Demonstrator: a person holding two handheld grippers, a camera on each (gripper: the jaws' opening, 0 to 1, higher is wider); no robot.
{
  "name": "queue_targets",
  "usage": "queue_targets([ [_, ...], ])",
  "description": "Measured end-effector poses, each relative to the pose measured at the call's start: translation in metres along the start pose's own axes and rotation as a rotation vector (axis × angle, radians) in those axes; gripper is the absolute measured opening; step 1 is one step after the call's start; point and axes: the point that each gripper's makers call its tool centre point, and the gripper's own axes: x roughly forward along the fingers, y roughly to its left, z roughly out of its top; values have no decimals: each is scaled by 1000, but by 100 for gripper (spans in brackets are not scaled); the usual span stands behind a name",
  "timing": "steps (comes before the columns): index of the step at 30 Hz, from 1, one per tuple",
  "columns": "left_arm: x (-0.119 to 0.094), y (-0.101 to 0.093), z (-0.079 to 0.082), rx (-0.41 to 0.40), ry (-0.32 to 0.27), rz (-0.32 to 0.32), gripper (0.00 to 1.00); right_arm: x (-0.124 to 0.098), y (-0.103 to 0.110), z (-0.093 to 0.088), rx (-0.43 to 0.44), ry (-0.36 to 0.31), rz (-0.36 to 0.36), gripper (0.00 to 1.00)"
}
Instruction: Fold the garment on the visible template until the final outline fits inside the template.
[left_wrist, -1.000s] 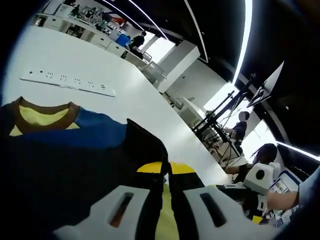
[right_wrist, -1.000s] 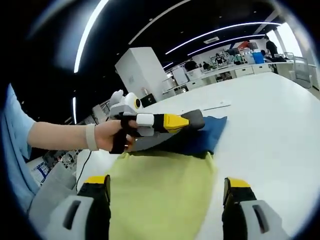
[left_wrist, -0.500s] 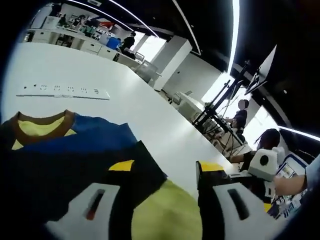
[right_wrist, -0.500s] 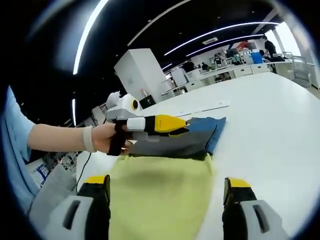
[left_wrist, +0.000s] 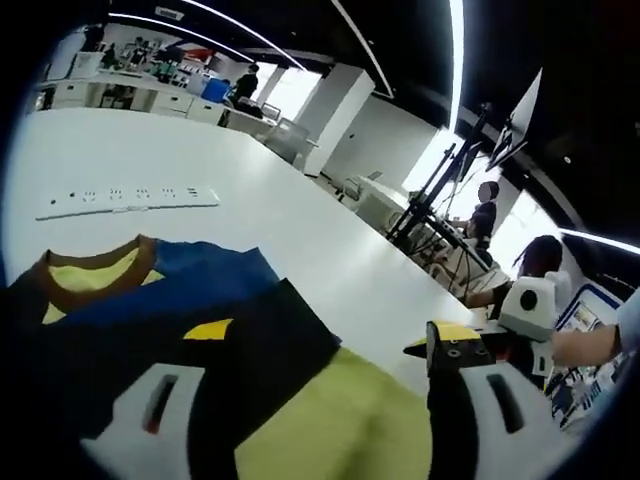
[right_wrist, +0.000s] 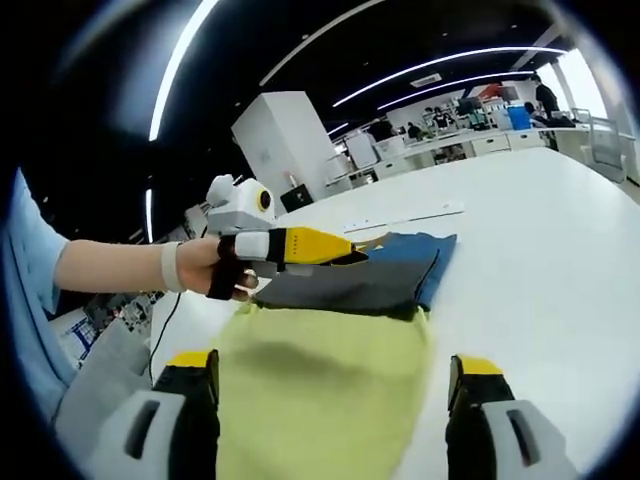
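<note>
My right gripper (right_wrist: 333, 400) sits nearest, jaws spread wide with nothing between them, poised over the yellow-green panel (right_wrist: 320, 385) of the garment (right_wrist: 350, 330) on the white table (right_wrist: 540, 240). Just past that panel lies the dark grey fold (right_wrist: 350, 285), then the blue part (right_wrist: 425, 255) at the far end — garment lying flat on the table. My left gripper (right_wrist: 300, 246) comes in from the left above the grey fold, held by a hand (right_wrist: 205, 272) with a wrist strap; from here I can't tell whether it touches the cloth.

In the left gripper view my left gripper (left_wrist: 320, 385) has jaws wide apart, holding nothing, over the dark fold (left_wrist: 200, 350) and yellow-green panel (left_wrist: 340, 425). Beyond, the brown-trimmed collar (left_wrist: 95, 275) with yellow inside, blue shoulder (left_wrist: 200, 270) beside it. Farther out — a white power strip (left_wrist: 125, 198) on the table (left_wrist: 300, 240), well apart from the garment.
</note>
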Motion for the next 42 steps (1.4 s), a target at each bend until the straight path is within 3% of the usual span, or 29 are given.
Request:
queue_targets([
  [9, -35, 8, -11, 9, -3, 34, 76, -1, 2, 5, -35, 14, 9, 99],
  [23, -130, 27, -38, 66, 2, 159, 76, -8, 6, -7, -117, 74, 3, 100],
  [42, -221, 36, -61, -6, -48, 290, 77, -6, 15, 0, -141, 69, 14, 100],
])
